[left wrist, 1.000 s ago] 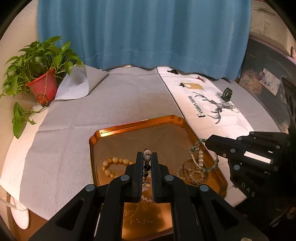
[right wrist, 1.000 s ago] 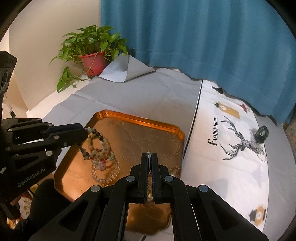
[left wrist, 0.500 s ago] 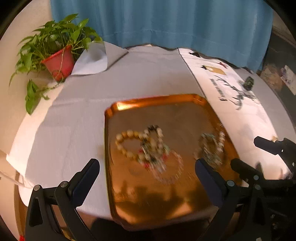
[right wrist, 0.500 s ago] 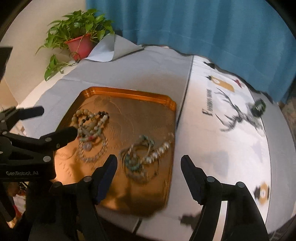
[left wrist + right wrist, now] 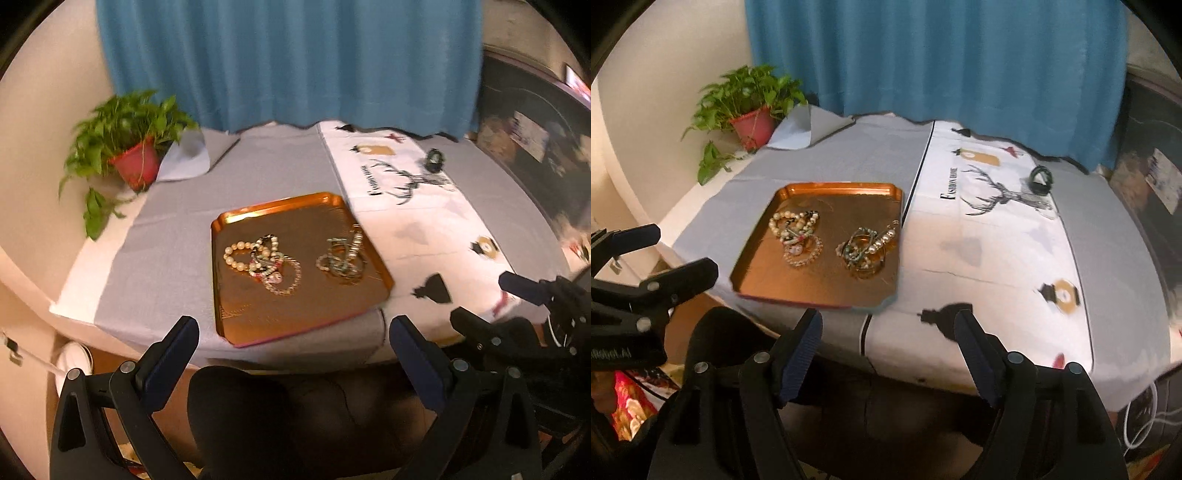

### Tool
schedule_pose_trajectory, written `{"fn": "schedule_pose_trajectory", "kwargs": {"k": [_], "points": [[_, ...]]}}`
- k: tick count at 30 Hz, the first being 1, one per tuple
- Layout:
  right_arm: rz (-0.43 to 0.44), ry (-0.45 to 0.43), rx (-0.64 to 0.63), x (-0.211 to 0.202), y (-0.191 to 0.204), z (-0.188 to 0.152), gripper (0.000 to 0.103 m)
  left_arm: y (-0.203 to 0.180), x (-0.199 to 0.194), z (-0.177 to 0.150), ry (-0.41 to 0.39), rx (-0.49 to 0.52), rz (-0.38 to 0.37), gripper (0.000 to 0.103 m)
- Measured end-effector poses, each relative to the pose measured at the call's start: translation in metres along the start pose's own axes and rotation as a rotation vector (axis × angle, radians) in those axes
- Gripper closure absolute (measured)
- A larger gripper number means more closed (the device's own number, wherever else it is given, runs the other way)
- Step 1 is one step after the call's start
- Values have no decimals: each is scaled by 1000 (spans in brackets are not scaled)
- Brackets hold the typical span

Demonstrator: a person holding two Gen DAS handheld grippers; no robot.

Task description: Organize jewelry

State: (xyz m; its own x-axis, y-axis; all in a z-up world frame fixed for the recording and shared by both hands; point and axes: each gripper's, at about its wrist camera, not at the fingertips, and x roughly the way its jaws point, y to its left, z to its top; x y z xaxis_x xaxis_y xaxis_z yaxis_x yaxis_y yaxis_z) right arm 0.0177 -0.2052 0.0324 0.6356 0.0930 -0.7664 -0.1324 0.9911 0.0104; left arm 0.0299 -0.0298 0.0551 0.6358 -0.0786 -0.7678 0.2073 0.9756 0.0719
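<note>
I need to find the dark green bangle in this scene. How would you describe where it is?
Look at the white table runner with the printed deer, right of the copper tray. The dark green bangle lies at the runner's far end, by the deer's body. Unlike the beaded bracelets heaped in the tray, it lies alone.

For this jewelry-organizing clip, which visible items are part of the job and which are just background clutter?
Part of the job:
- copper tray
- pale bead bracelet pile, on the tray's left
- green-and-pearl bracelet pile, on the tray's right
- left hand-held gripper and right hand-held gripper, both open, empty

Just lying about:
- potted plant
- blue curtain
- deer-print cloth
- dark ring-shaped item on that cloth; may be jewelry, too small to tell
</note>
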Motion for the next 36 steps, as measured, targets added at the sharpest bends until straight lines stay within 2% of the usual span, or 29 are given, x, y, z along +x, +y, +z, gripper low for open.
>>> {"fn": "schedule_pose_trajectory", "kwargs": {"k": [9, 19, 24, 31, 36], "points": [[-23, -60, -11, -57, -1, -31, 26, -14, -41, -24, -44, -11, 0, 1], [-68, -80, 13, -88, -19, -49, 24, -15, -68, -31, -53, -63, -19, 1], [-105, -99, 48, -107, -38, -53, 24, -18, -102, -18, -69, -53, -49, 1], [-168, -102, 77, -118, -62, -50, 23, -6, -176, 12, -182, -91, -167, 1], [-193, -77, 109, -113, -80, -47, 23, -13, -213, 33, -273, -55, -202, 1]]}}
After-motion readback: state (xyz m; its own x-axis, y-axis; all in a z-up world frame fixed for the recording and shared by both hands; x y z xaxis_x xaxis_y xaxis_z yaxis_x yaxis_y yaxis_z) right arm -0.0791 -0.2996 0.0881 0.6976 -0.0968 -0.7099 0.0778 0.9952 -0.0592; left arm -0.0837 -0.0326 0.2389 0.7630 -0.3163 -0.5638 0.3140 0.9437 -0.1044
